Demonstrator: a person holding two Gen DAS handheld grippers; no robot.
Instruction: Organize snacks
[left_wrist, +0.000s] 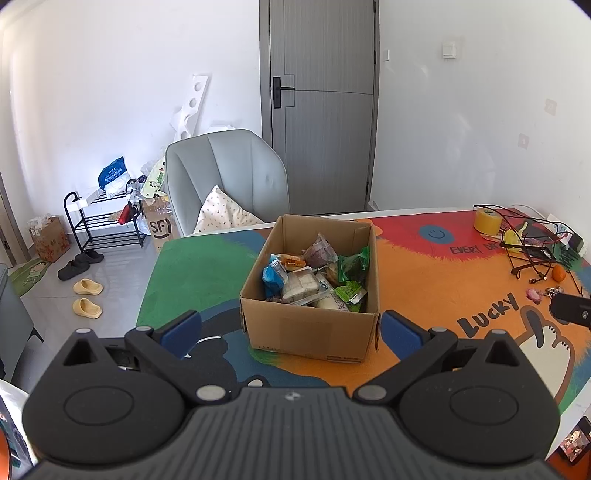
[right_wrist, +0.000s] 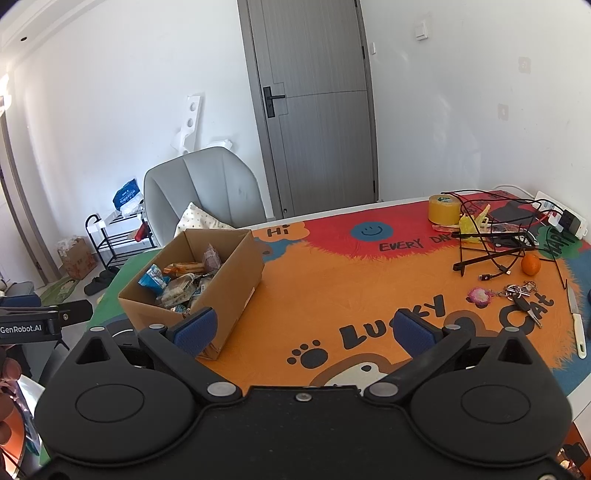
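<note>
Table (left_wrist: 424, 266) with a loud cartoon mat fills both views, lettering "LUCKY", "EVERY DAY", smiley face. Right wrist view also shows "Hi" and "CAT" plus paw prints; left wrist view cuts those off.

Grey chair (left_wrist: 229, 173) with a spotted cushion sits past the far table edge, grey door (left_wrist: 321, 107) behind it. Left wrist view shows more floor: black shoe rack (left_wrist: 107, 221), SF carton, yellow and black slippers. The right wrist view catches only the rack and a bit of floor.

Cardboard box (left_wrist: 314, 332), open top, stands on the mat toward the table's left side, upright. Snacks (left_wrist: 314, 277) are piled inside it: blue packet, green packets, a clear tray of white pieces, a purple wrapper. Left wrist view looks straight down into the box; right wrist view sees it from the side, green packets hidden there.

Left gripper (left_wrist: 291, 328) is spread wide, empty, blue pads framing the box's near wall, apart from it. Right gripper (right_wrist: 306, 328) is spread wide too, empty, over the bare orange mat to the right of the box; its left pad overlaps the box corner in view, contact unclear.

Right-side clutter: tape roll (right_wrist: 445, 210), black wire rack with cables, orange fruit (right_wrist: 530, 264), keys (right_wrist: 521, 295), pink charm. White-handled knife (right_wrist: 577, 317) appears only in the right wrist view.
</note>
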